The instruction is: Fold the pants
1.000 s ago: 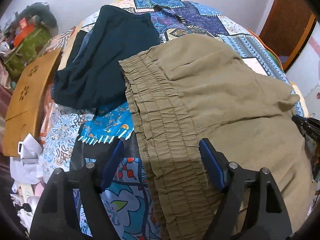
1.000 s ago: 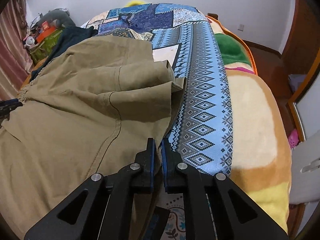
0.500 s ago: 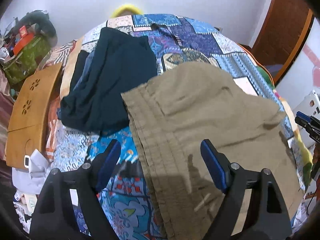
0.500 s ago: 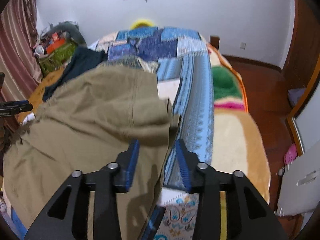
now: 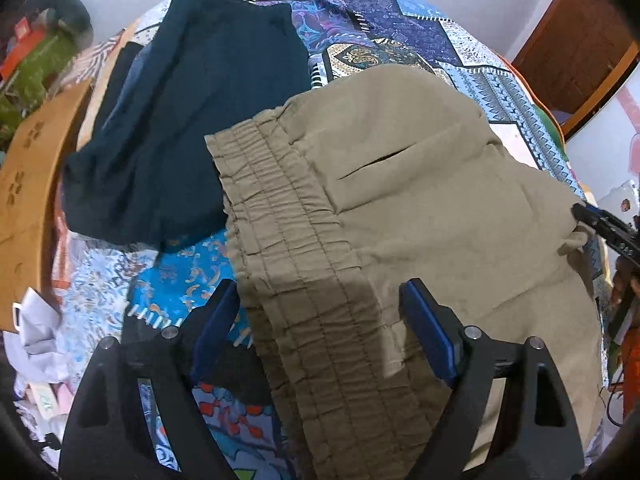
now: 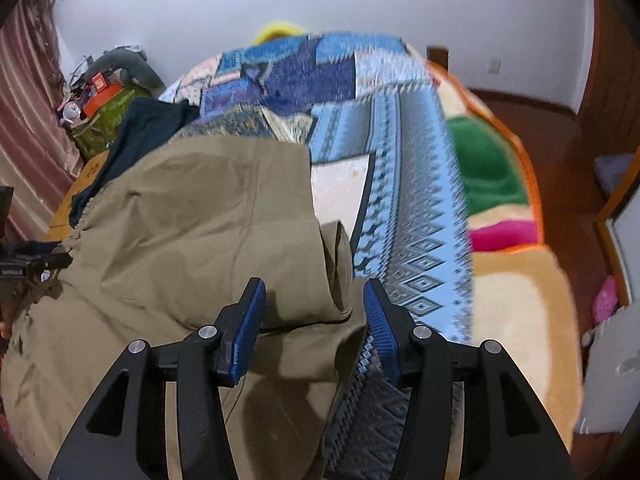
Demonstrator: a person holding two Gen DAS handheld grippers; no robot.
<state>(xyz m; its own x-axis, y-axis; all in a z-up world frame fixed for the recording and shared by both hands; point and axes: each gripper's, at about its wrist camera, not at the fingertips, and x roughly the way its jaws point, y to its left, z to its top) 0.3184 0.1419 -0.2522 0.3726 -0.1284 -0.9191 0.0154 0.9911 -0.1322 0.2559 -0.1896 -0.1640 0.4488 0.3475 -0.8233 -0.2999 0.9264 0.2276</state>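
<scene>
Khaki pants (image 5: 420,200) lie folded on the patterned bedspread (image 5: 392,12), with the gathered elastic waistband (image 5: 280,216) toward the left. My left gripper (image 5: 316,324) is open and empty, its jaws straddling the waistband just above it. My right gripper (image 6: 314,312) is open and empty above the folded leg edge of the pants (image 6: 180,240). The right gripper's tip also shows at the right edge of the left wrist view (image 5: 600,228).
A dark teal garment (image 5: 188,100) lies on the bed left of the pants. A wooden board (image 5: 28,184) and clutter sit at the bed's left side. A green, pink and orange blanket (image 6: 496,184) lies on the right, with wooden floor (image 6: 560,152) beyond.
The right gripper opened and let go of the pants' edge, then drew back. The left gripper stayed open and moved lower, closer to the waistband.
</scene>
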